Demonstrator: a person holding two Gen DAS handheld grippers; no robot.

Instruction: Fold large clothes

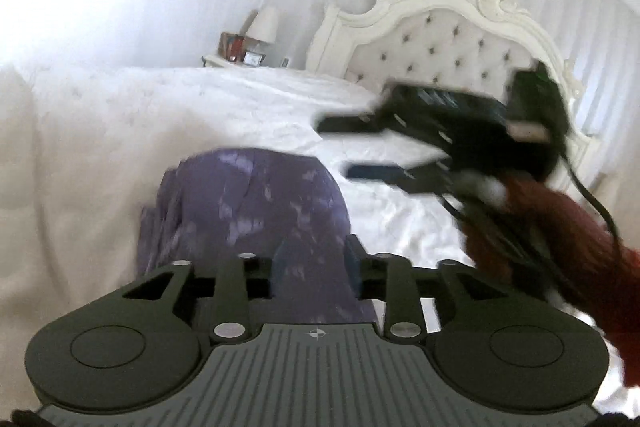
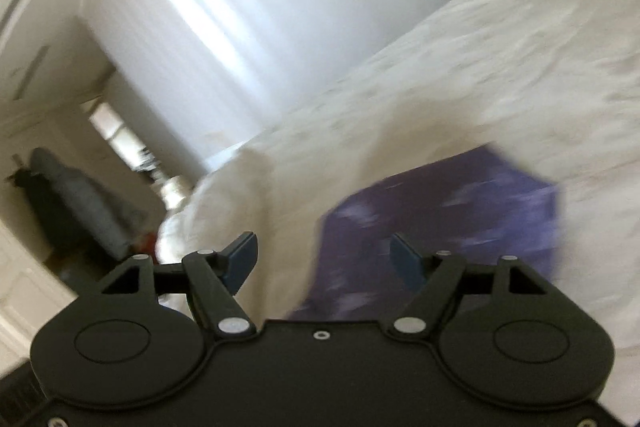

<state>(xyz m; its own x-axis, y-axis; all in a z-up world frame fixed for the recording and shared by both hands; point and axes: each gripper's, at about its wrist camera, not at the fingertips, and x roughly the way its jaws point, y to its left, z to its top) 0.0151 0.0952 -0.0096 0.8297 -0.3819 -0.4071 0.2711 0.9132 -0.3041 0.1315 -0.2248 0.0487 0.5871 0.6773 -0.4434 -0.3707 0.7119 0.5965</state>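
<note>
The purple garment (image 1: pixel 244 211) lies folded on the white bed (image 1: pixel 100 147). The left gripper (image 1: pixel 312 267) straddles its near edge, fingers loosely parted; beside it the right gripper (image 2: pixel 322 257) is spread wide, empty

You see a purple garment (image 1: pixel 244 203) with pale lilac mottling on a white bedspread (image 1: pixel 100 155). Headboard (image 1: pixel 444 39): cream, button-tufted. Your sleeve (image 1: pixel 532 227): rust red. Gripper pads (image 2: pixel 242 259): dark blue on black.
</note>
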